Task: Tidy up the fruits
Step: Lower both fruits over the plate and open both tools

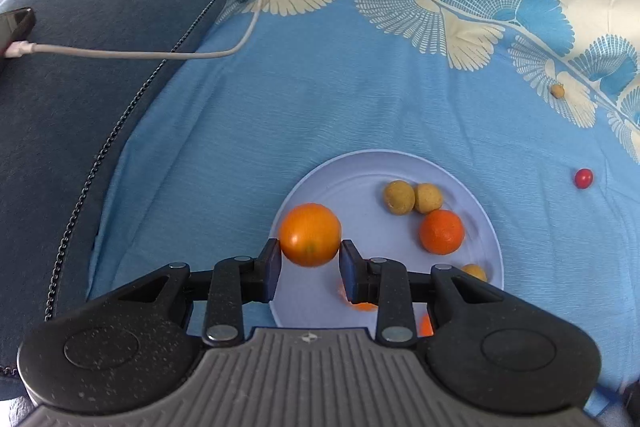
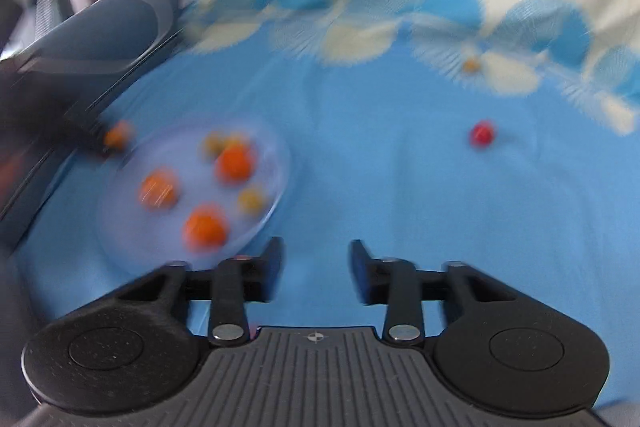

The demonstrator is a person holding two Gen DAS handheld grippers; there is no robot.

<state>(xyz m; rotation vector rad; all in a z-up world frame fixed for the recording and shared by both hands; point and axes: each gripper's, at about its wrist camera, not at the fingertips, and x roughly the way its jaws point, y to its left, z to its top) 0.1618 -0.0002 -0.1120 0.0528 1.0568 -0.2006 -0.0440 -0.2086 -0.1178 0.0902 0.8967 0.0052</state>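
Observation:
My left gripper (image 1: 309, 259) is shut on an orange (image 1: 310, 235) and holds it over the left edge of a pale blue plate (image 1: 360, 167). On the plate lie another orange (image 1: 441, 231) and two yellowish longans (image 1: 412, 197); a third longan (image 1: 474, 271) and more orange fruit are partly hidden behind the fingers. A red cherry tomato (image 1: 583, 178) and a loose longan (image 1: 557, 91) lie on the cloth to the right. My right gripper (image 2: 316, 267) is open and empty over the blue cloth, right of the plate (image 2: 276, 155). The tomato (image 2: 481, 133) and the longan (image 2: 471, 65) lie ahead of it; this view is blurred.
A dark blue cushion (image 1: 100, 67) borders the cloth on the left. A phone (image 1: 14, 27) on it is plugged into a white cable (image 1: 160, 55) that loops onto the cloth. The blue and cream patterned cloth (image 1: 320, 99) covers the surface.

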